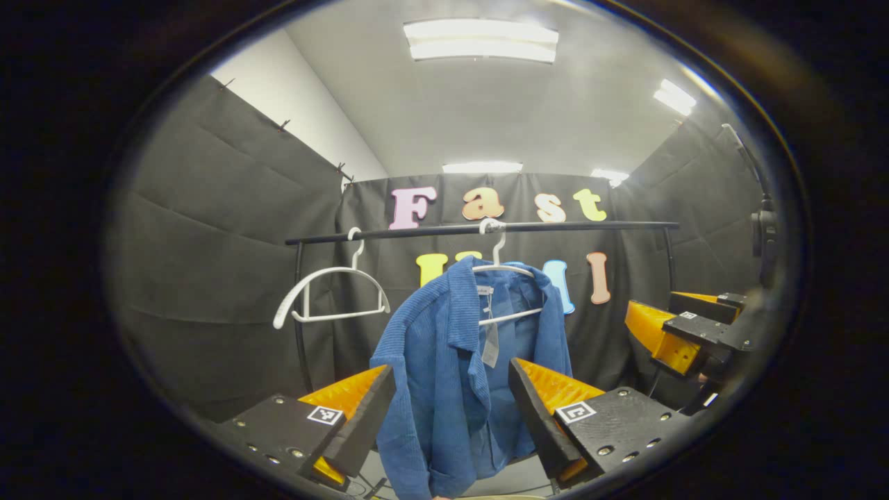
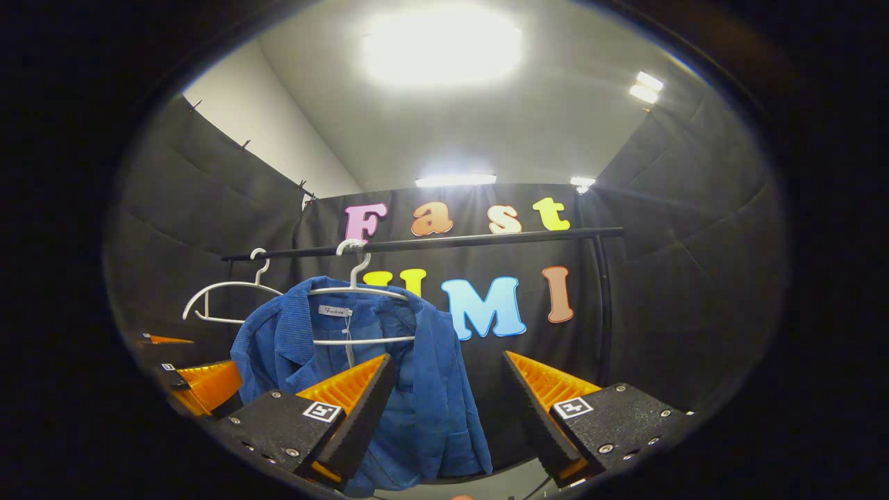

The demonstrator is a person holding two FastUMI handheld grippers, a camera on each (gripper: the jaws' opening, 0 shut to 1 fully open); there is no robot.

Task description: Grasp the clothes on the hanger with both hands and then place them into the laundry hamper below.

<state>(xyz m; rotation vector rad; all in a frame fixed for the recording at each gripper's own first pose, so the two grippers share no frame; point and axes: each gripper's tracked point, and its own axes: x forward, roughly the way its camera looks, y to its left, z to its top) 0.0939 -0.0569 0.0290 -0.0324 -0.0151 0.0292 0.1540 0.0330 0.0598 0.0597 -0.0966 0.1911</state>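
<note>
A blue corduroy jacket hangs on a white hanger from a black rail. My left gripper is open just short of the jacket, and the cloth shows between its two fingers without touching them. In the right gripper view the jacket hangs left of centre on its hanger. My right gripper is open, level with the jacket's right edge and holding nothing. The right gripper appears off to the jacket's right, and the left gripper low at the far left.
An empty white hanger hangs on the rail left of the jacket, seen too as hanger. The rail's right post stands beyond the jacket. Black cloth walls close in on all sides. Pale floor lies under the jacket.
</note>
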